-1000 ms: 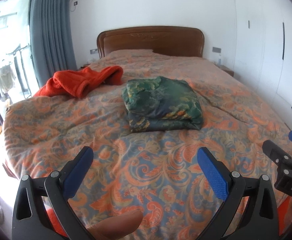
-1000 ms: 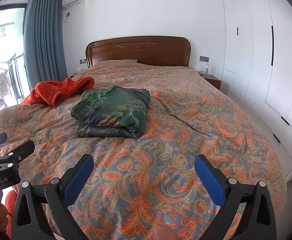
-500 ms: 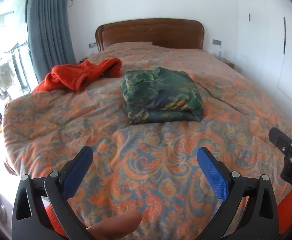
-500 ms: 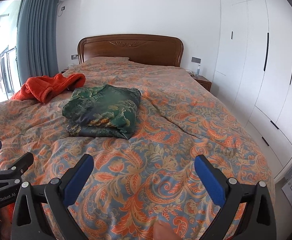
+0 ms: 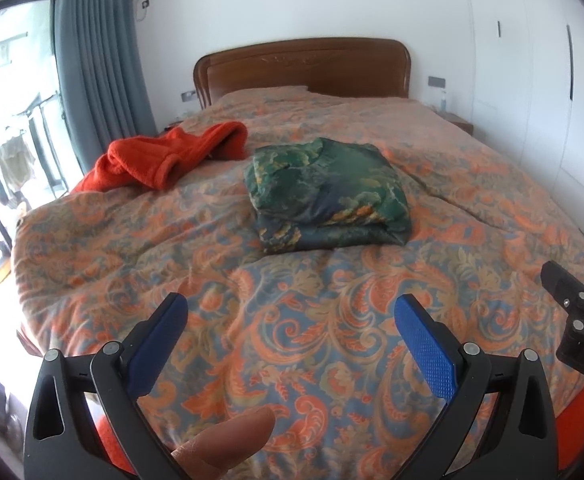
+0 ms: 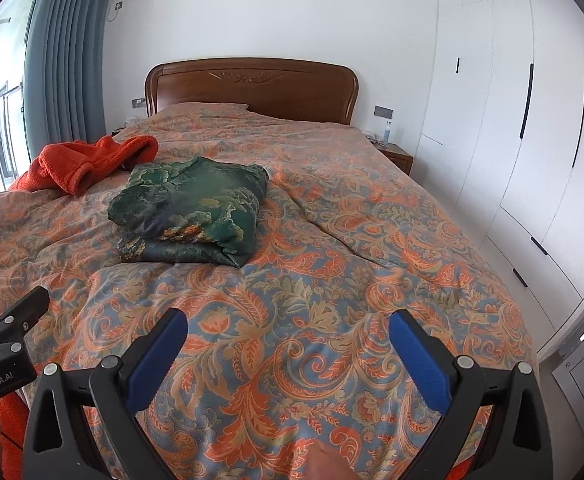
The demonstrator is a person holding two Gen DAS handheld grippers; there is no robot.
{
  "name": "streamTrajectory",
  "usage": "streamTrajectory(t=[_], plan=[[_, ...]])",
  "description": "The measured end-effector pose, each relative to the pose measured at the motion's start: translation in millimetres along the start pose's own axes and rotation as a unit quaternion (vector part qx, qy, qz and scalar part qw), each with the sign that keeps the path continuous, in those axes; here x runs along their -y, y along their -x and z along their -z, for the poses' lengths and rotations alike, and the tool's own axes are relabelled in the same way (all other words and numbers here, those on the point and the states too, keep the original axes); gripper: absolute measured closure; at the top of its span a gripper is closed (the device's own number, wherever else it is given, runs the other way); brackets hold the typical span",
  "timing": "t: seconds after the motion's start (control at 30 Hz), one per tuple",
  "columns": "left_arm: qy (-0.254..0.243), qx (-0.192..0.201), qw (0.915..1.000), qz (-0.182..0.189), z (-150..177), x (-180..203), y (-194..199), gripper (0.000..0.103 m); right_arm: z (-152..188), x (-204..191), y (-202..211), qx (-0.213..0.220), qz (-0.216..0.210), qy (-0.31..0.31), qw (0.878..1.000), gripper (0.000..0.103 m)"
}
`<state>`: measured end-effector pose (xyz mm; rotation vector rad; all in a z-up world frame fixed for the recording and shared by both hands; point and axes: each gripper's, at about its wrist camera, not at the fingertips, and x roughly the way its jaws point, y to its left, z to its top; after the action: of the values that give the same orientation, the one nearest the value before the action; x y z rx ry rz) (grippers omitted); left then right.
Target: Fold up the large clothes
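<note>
Left claw (image 5: 289,318): jaws wide, empty, low in frame over the bed (image 5: 332,340) foot.
Right claw (image 6: 287,334): also wide, holding nothing.
Green garment (image 5: 328,196): folded, mid-frame, looks done.
Orange garment (image 5: 163,156): crumpled, upper left; likely your next piece, so reach left and pinch two edges well apart.
Obstacles: green bundle lies just beside it; skirt it.
Surroundings: headboard (image 6: 251,88), curtain (image 6: 65,56), wardrobe (image 6: 512,120).
</note>
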<state>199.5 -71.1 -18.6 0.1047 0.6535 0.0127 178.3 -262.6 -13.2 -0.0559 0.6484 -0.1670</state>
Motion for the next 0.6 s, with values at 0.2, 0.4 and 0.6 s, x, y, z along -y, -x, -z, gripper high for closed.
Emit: streamTrajectory(t=[0.2, 0.4, 0.6], plan=[[0.005, -0.009, 1.0, 0.0, 1.6, -0.9, -2.6, 0.0, -1.4, -1.7, -2.3, 0.0, 0.002, 0.003, 1.0, 0.001], [0.004, -0.011, 0.9999, 0.002, 1.9, -0.8, -2.6, 0.0, -0.8, -4.3, -3.7, -0.003, 0.002, 0.009, 1.0, 0.001], [0.0, -0.009, 1.0, 0.0, -0.5, -0.1, -2.3, 0.0, -1.8, -5.8, -0.7, 0.002, 0.003, 0.015, 1.0, 0.001]])
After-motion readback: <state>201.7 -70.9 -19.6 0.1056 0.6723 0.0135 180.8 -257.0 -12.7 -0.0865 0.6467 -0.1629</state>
